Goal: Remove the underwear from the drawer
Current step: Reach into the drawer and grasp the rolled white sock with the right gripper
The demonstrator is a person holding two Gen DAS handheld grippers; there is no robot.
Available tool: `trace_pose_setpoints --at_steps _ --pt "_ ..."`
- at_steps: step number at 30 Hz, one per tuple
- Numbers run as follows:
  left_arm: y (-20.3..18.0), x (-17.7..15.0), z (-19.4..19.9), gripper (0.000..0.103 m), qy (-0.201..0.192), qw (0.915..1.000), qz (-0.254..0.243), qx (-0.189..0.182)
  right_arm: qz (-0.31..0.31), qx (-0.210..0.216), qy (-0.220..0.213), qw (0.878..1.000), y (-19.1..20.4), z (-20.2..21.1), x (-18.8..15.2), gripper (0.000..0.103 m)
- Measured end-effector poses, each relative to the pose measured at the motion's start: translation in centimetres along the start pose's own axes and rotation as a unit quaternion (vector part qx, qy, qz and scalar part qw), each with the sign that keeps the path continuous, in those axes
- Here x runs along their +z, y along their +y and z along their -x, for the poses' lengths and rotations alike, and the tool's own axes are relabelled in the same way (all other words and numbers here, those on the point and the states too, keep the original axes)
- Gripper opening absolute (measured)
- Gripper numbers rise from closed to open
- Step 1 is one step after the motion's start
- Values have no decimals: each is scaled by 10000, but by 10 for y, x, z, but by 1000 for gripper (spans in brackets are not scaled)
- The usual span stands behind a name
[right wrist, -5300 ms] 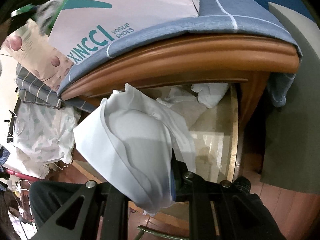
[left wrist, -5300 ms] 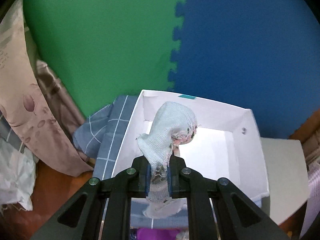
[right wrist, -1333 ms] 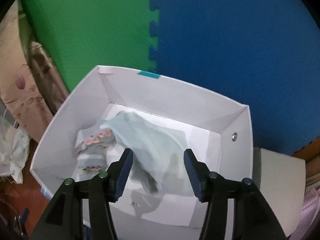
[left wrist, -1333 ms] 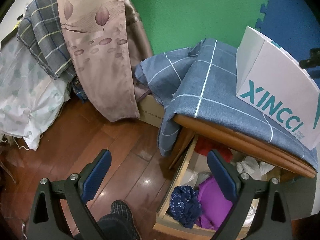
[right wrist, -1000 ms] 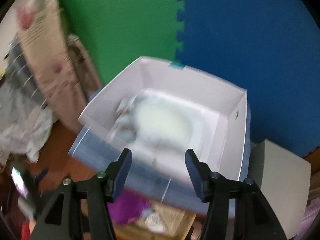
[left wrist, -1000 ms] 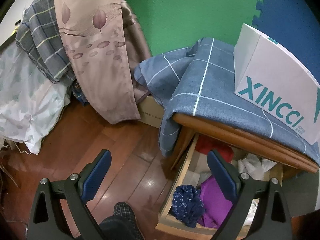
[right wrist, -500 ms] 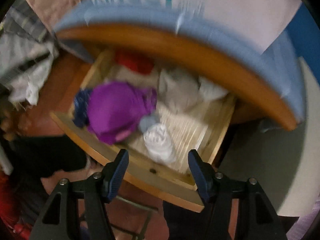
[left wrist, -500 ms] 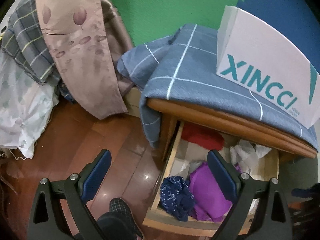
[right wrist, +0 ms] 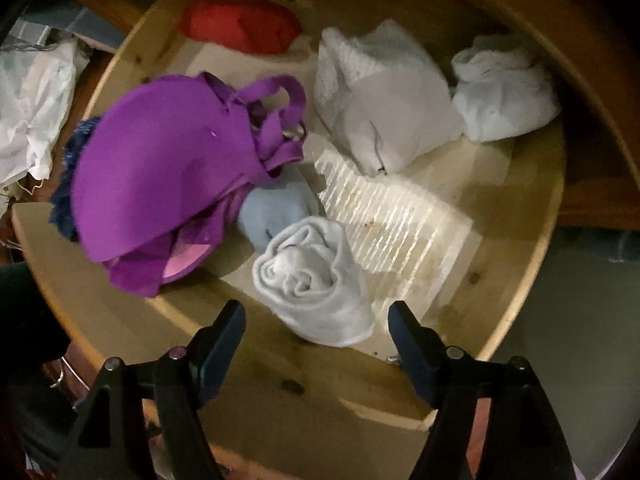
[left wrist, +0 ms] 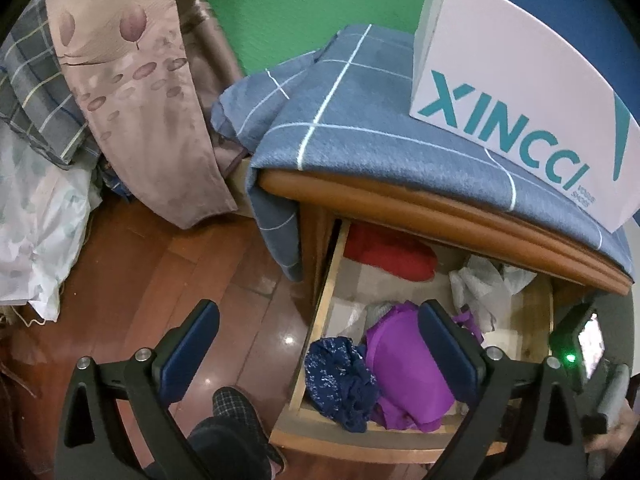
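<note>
Right wrist view shows the right hand-held gripper [right wrist: 316, 332] spread wide above a rolled white garment [right wrist: 314, 280] in the drawer [right wrist: 532, 240], while the left hand-held gripper [left wrist: 316, 328] hangs released.

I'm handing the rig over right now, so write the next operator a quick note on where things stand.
Left gripper: open, empty, held above the floor and the drawer's left front corner.
Right gripper: open, empty, over the drawer front, lined up with the rolled white piece.
In the drawer: purple garment, navy piece, red piece, light blue piece, two white bundles at the back.
The shoebox sits on the blue cloth on top; its inside is not visible.
Left: the rolled white piece looks the likely next grab, then the rest.
</note>
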State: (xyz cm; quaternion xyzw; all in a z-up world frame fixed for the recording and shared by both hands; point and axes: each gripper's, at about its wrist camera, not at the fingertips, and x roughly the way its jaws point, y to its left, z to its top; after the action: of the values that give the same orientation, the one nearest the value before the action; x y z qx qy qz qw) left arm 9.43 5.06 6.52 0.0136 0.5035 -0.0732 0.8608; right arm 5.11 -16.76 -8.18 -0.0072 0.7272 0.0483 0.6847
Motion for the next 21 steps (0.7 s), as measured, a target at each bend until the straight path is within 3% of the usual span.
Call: trace_pose_setpoints --at_steps 13,15,16,17,21 --pt "-18 -6 -12 100 251 9988 -317 -268 -128 6 68 9999 -9 -31 17 75" --pt "-23 -8 -16 100 370 9979 -387 -369 -80 4 51 10000 -8 -30 19 71" --pt "-25 -9 -19 100 437 9973 -413 -416 -67 33 46 10000 -7 -31 19 60" --pt "-29 -11 -23 100 536 9964 -458 -472 -83 69 65 9999 -5 -34 19 56" --pt "-42 -17 -31 100 711 9937 -666 -549 -5 -15 -39 10000 -1 -34 16 51"
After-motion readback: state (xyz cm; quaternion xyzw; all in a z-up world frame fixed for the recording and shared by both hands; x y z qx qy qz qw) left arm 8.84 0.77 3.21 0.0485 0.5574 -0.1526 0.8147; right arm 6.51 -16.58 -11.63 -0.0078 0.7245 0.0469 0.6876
